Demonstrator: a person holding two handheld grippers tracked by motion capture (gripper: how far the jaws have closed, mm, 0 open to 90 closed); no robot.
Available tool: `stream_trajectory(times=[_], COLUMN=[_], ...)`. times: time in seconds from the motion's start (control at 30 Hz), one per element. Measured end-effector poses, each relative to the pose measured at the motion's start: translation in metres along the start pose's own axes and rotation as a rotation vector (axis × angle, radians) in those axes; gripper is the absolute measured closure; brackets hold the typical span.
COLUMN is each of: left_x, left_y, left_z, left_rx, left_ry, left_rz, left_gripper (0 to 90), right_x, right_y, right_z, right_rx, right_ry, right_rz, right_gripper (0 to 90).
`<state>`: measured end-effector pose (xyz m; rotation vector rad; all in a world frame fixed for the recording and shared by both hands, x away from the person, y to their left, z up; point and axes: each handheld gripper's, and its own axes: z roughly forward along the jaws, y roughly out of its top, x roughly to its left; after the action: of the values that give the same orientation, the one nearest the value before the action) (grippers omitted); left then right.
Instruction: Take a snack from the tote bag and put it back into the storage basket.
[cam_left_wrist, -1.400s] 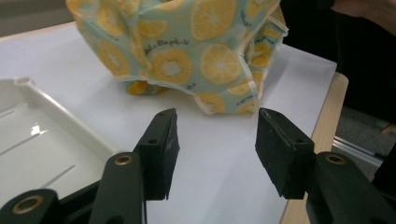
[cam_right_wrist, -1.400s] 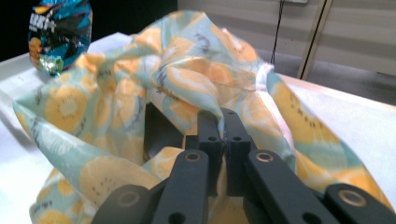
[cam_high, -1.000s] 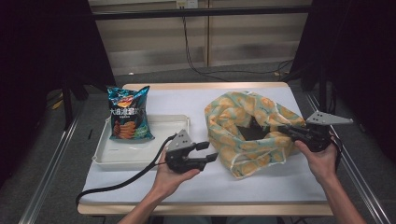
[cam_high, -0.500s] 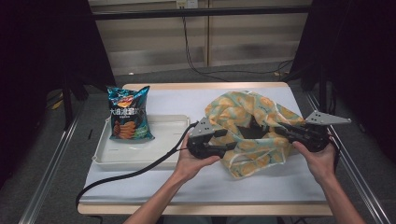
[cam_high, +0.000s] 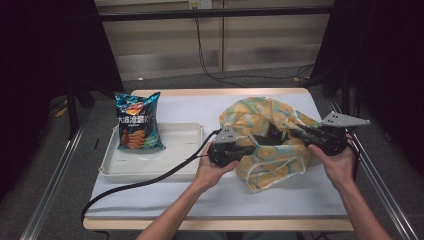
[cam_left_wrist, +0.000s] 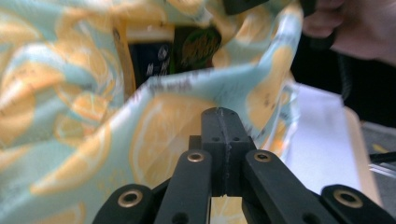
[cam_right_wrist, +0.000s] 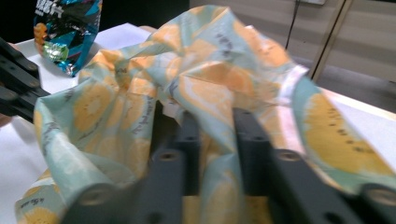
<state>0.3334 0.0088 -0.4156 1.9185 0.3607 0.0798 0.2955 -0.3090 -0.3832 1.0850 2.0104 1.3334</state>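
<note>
A lemon-print cloth bag (cam_high: 267, 162) lies open on the white table top, between my two grippers. My left gripper (cam_high: 250, 149) is at its left rim. In the left gripper view its jaws (cam_left_wrist: 223, 114) have just closed and are pressed together on the fabric (cam_left_wrist: 159, 140). My right gripper (cam_high: 295, 133) holds the opposite rim. Its jaws (cam_right_wrist: 212, 116) have just closed further, with a fold of the bag (cam_right_wrist: 210, 88) pinched between them. Dark packets (cam_left_wrist: 154, 65) show inside the bag's mouth.
A blue chip bag (cam_high: 136, 122) stands at the back left of a white tray (cam_high: 165, 167), left of the cloth bag. The left gripper's black cable (cam_high: 145, 182) runs across the tray's front edge to the table's near left corner.
My left gripper has travelled right, from beside the tray to the bag's left rim, and its jaws have shut there. The right hand has stayed in place, holding the bag's right side.
</note>
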Motion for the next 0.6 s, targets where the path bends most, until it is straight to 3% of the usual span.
stream_trajectory(times=[0.03, 0.07, 0.2, 0.3, 0.37, 0.47, 0.57, 0.6], left_x=[0.000, 0.000, 0.004, 0.009, 0.013, 0.019, 0.021, 0.018], left_y=[0.000, 0.008, 0.018, 0.022, 0.022, 0.020, 0.011, 0.008], left_z=[0.000, -0.006, -0.015, -0.016, -0.013, -0.006, 0.008, 0.012], left_rx=[0.000, -0.033, -0.064, -0.094, -0.087, -0.062, -0.014, 0.004], left_ry=[0.000, -0.005, 0.023, 0.047, 0.046, 0.060, 0.005, 0.006], left_rz=[0.000, -0.003, -0.007, -0.009, -0.009, -0.001, -0.003, 0.007], left_gripper=[90.0, 84.0, 65.1, 54.8, 45.3, 38.3, 34.4, 35.9], right_x=[-0.002, -0.004, -0.011, -0.016, -0.016, -0.013, -0.012, -0.013], right_y=[0.001, 0.001, 0.003, 0.003, 0.002, -0.002, -0.003, -0.003], right_z=[-0.003, -0.006, -0.020, -0.029, -0.033, -0.032, -0.029, -0.029], right_rx=[-0.010, -0.023, -0.047, -0.072, -0.067, -0.049, -0.043, -0.047], right_ry=[-0.001, -0.004, -0.065, -0.065, -0.056, -0.040, -0.038, -0.038], right_rz=[0.003, 0.006, 0.021, 0.036, 0.034, 0.023, 0.021, 0.020], right_gripper=[87.4, 89.2, 90.0, 90.0, 90.0, 90.0, 90.0, 89.8])
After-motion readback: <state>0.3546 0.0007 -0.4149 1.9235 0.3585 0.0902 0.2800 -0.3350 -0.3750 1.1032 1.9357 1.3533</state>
